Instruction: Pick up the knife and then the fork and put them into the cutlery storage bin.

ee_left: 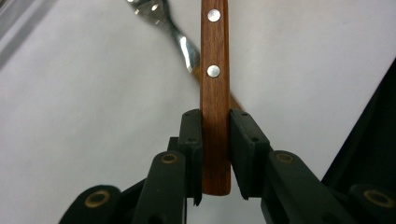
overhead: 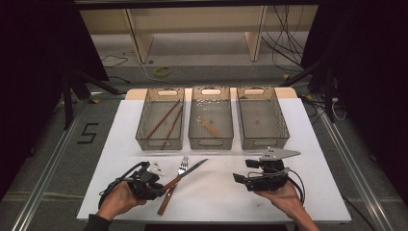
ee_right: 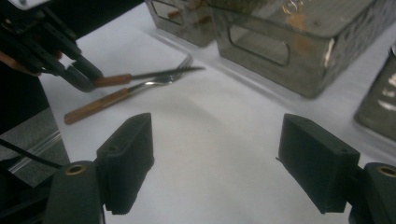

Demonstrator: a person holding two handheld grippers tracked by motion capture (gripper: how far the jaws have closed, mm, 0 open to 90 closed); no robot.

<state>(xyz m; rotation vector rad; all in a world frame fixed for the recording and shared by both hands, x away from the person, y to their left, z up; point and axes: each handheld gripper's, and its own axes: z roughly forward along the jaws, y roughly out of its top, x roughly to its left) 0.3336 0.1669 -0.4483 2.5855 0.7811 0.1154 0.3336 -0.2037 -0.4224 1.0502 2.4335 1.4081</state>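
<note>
A knife [overhead: 188,172] with a wooden riveted handle lies near the front of the white table top [overhead: 216,197], its blade pointing toward the back right. My left gripper [overhead: 161,185] is shut on that handle; in the left gripper view both pads squeeze the knife handle [ee_left: 215,93] near its end. A fork [overhead: 169,193] with a wooden handle lies crossed under the knife, and its neck [ee_left: 184,44] passes behind the handle. My right gripper [overhead: 243,172] hovers to the right of them, pointing left. Its jaws stand wide open [ee_right: 217,154] with nothing between them, facing the knife [ee_right: 140,77] and fork [ee_right: 116,98].
Three mesh baskets stand in a row at the back of the table. The left basket [overhead: 161,144] holds two brown chopsticks [overhead: 166,120]. A small wooden utensil [overhead: 208,126] lies in the middle basket [overhead: 210,143]. Nothing shows inside the right basket [overhead: 263,142].
</note>
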